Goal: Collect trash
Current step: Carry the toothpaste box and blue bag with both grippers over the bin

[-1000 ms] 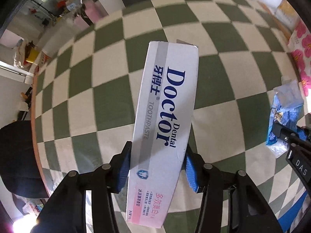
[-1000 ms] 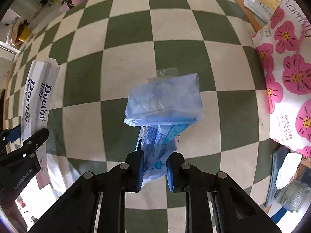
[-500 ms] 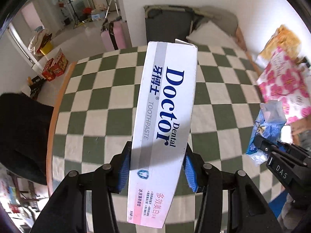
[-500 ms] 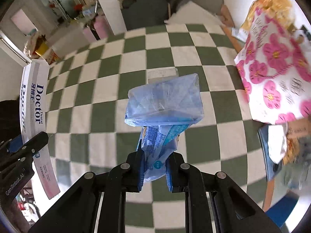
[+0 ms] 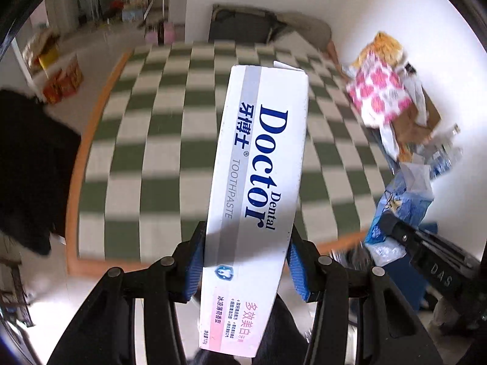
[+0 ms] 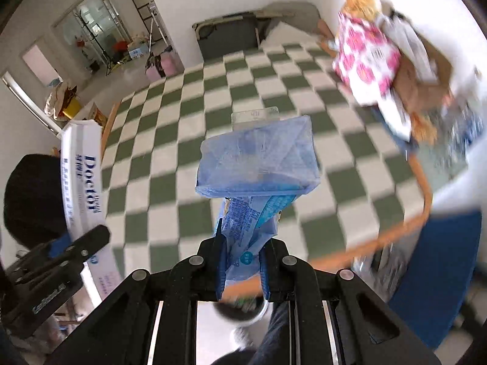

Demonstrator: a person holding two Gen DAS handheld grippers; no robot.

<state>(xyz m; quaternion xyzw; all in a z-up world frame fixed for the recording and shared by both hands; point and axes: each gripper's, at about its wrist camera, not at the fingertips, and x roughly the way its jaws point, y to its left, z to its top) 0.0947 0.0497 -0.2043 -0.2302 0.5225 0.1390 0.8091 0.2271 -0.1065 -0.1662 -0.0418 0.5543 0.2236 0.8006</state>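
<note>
My left gripper (image 5: pixel 245 261) is shut on a long white toothpaste box (image 5: pixel 258 182) printed "Doctor Dental", held lengthwise and high above the green-and-white checked mat (image 5: pixel 158 140). My right gripper (image 6: pixel 242 266) is shut on a crumpled blue plastic wrapper (image 6: pixel 258 164) that stands up between its pads. In the right wrist view, the toothpaste box (image 6: pixel 80 179) and the left gripper's fingers (image 6: pixel 73 249) appear at the left edge. In the left wrist view, the blue wrapper (image 5: pixel 401 200) shows at the right.
A pile with a pink-flowered bag (image 6: pixel 365 60) and a cardboard box (image 6: pixel 423 82) lies along the mat's right side. A blue bin (image 6: pixel 438 276) stands at lower right. A dark folded cot (image 6: pixel 228 36) is at the far wall, a black shape (image 5: pixel 27 164) at left.
Both grippers have risen and pulled back from the mat with their loads still gripped. The whole mat, its orange border and the room's walls have come into view.
</note>
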